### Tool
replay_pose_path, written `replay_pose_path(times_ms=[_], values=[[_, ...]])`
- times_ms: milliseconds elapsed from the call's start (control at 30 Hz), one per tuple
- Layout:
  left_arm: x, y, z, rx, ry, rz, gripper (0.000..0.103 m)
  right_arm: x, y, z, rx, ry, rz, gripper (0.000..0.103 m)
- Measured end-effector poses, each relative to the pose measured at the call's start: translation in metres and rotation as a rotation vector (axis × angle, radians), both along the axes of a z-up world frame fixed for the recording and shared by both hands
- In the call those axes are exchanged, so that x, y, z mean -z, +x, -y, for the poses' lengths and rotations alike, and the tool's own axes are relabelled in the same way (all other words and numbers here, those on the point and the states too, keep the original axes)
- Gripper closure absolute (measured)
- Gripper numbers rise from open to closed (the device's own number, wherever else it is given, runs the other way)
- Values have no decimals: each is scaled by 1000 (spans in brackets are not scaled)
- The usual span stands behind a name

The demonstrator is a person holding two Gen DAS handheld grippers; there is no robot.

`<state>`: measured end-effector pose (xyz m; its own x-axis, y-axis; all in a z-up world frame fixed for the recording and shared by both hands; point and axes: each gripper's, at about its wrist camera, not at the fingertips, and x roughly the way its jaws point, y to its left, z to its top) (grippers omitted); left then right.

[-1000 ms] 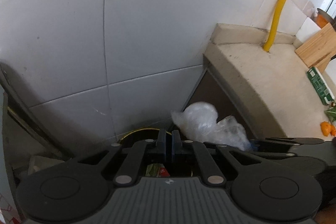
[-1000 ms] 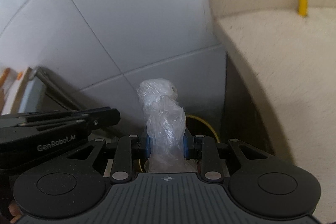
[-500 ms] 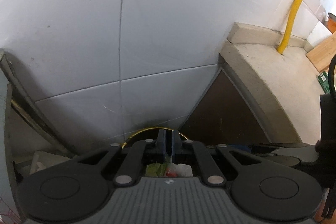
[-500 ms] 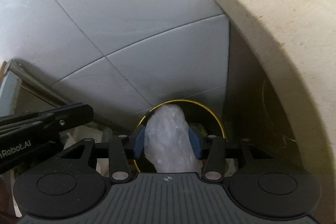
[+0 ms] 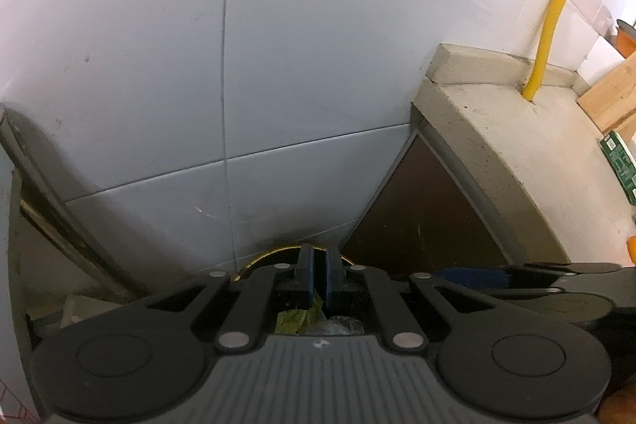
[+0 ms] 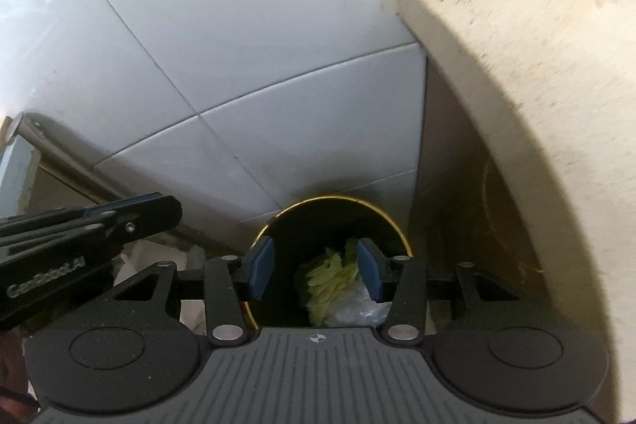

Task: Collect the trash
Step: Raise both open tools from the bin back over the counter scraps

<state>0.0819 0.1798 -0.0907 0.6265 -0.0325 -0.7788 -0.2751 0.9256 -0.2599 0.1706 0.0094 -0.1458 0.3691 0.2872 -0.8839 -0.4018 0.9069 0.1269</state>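
A black trash bin with a gold rim [image 6: 338, 199] stands on the floor in the corner between the tiled wall and the counter. Inside it lie green leaf scraps [image 6: 330, 273] and a crumpled clear plastic bag [image 6: 357, 308]. My right gripper [image 6: 316, 269] hangs over the bin's mouth, open, with nothing between its blue pads [image 6: 260, 267]. My left gripper [image 5: 318, 277] is shut just above the bin rim [image 5: 270, 257], empty as far as I can see, with leaf scraps [image 5: 294, 318] below it. It also shows in the right wrist view as the left gripper [image 6: 91, 221], off to the left.
A beige stone counter [image 6: 516, 66] curves close on the right. On it are a yellow pipe [image 5: 552, 18], a wooden board [image 5: 612, 98] and a green packet [image 5: 620, 165]. White wall tiles [image 5: 278, 66] are ahead. A metal frame [image 6: 59, 142] and white paper [image 6: 147, 257] lie left.
My right gripper opened and let go of the clear plastic bag, which now lies in the bin. It also dipped closer to the bin. The left gripper stayed shut.
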Motion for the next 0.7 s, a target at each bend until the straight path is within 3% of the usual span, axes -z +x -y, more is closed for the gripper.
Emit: replay_pose_path(times_ms=[167, 700], values=[[-3, -1, 3, 13, 8, 11, 99, -17, -11, 9, 8, -16, 42, 40], [-11, -6, 16, 62, 63, 59, 92, -75, -41, 52, 76, -18, 202, 34]])
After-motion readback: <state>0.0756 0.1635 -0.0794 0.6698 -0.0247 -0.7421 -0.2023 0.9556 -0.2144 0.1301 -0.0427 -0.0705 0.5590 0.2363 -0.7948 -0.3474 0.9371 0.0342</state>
